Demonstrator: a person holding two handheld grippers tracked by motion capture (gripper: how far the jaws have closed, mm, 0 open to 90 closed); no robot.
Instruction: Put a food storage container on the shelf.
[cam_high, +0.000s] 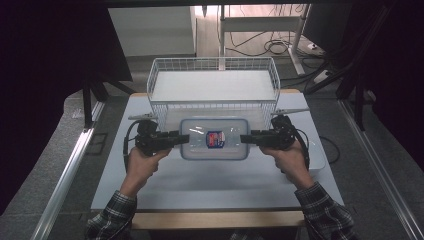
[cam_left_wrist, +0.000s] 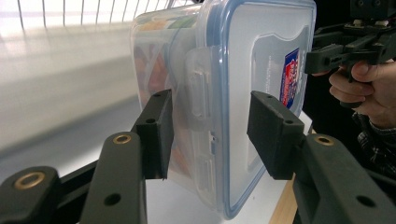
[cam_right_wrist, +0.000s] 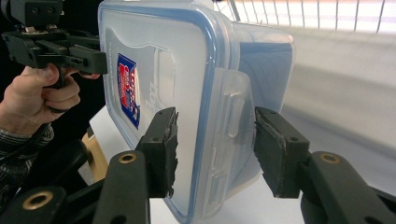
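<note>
Table (cam_high: 210, 180) white, wire basket (cam_high: 214, 85) behind; both tools clamp lidded container (cam_high: 214, 139).

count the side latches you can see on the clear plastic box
2. The clear plastic box with a blue-rimmed lid shows one latch at the end between the left claw jaws, another at the right claw end. Others may be hidden.

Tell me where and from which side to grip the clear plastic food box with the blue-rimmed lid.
Grip the clear plastic food box with the blue-rimmed lid at its two short ends, one claw from each side, pads over lid and base: its long, flat shape needs both, probably clamped near the clasps.
</note>
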